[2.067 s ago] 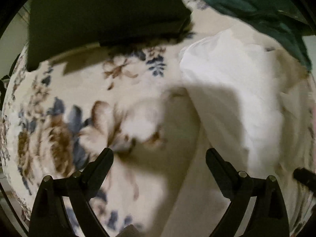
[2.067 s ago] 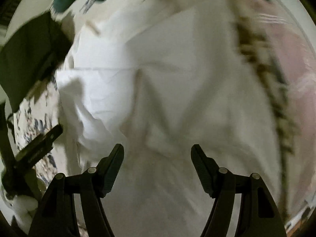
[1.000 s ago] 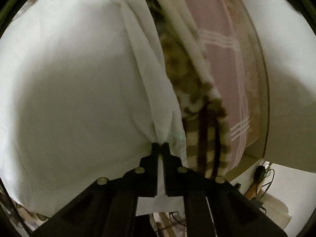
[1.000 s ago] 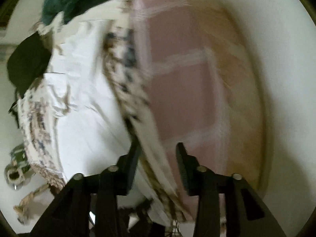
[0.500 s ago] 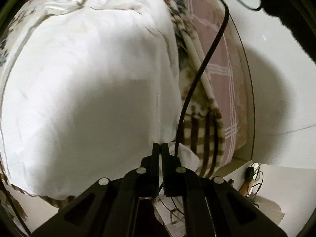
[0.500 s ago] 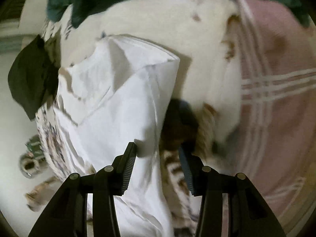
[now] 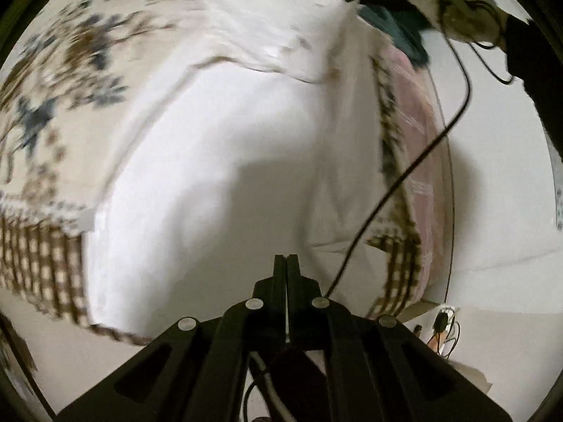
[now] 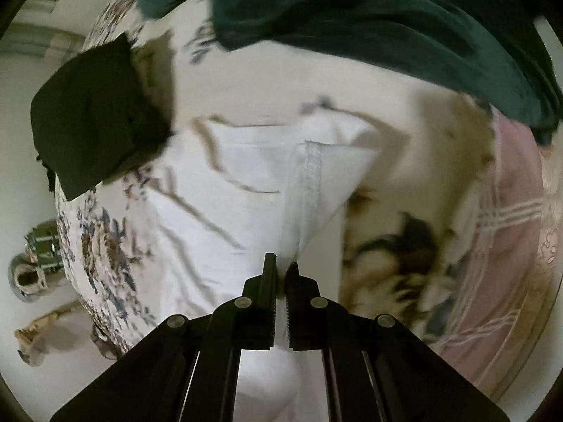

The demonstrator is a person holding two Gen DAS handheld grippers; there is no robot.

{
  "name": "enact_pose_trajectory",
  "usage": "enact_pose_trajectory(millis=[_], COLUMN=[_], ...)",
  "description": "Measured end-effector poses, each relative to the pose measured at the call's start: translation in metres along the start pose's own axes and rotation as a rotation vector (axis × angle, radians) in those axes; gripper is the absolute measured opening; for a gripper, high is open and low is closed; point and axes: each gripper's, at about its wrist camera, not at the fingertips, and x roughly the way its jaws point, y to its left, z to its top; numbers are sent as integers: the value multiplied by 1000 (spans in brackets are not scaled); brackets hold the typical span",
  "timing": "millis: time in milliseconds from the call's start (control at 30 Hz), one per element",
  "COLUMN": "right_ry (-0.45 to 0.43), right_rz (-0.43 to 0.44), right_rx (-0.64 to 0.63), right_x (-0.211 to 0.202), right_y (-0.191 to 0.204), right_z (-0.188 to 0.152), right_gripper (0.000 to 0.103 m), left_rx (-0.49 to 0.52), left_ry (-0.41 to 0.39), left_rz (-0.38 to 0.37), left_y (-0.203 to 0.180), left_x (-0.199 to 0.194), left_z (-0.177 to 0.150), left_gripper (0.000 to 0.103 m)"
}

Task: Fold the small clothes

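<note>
Floral blanket (image 8: 105,246) covers the surface, pink sheet (image 8: 506,232) at its right edge. White garment (image 7: 218,176) lies on the blanket. Left gripper (image 7: 285,263) clamped on its near edge; right gripper (image 8: 281,267) pinches a stitched hem fold. Black cloth (image 8: 91,123) and green cloth (image 8: 387,17) lie beyond.

Floral-covered bed (image 8: 105,246): white garment (image 8: 228,193), green cloth (image 8: 369,17).
</note>
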Motion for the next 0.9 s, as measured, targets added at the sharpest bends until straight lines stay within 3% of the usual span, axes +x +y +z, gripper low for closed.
enact_pose_trajectory(millis=[133, 233, 333, 433, 500, 533, 567, 700, 833, 900], right_ry=[32, 48, 44, 114, 208, 235, 239, 249, 235, 234], right_rz=[-58, -143, -246, -275, -271, -277, -285, -269, -255, -258], right_rx=[-57, -94, -119, -109, -115, -121, -122, -48, -9, -2], right_x=[17, 31, 42, 45, 41, 34, 23, -25, -55, -60], right_y=[75, 109, 109, 81, 56, 43, 30, -39, -88, -109], right_z=[10, 13, 12, 3, -12, -23, -34, -87, -118, -128], right_gripper=[4, 4, 4, 6, 29, 54, 62, 62, 62, 62], left_rx=[-80, -140, -208, -251, -249, -240, -232, -230, -336, -361], left_ry=[-14, 2, 73, 126, 122, 123, 130, 185, 249, 242], left_rz=[17, -81, -212, -281, -295, -291, -299, -344, -392, -394], left_y=[54, 70, 73, 65, 55, 48, 41, 17, 9, 7], left_x=[-14, -3, 27, 51, 54, 55, 58, 77, 108, 116], left_z=[3, 8, 16, 21, 23, 24, 24, 29, 31, 31], left_gripper=[0, 1, 2, 2, 2, 2, 2, 3, 4, 5])
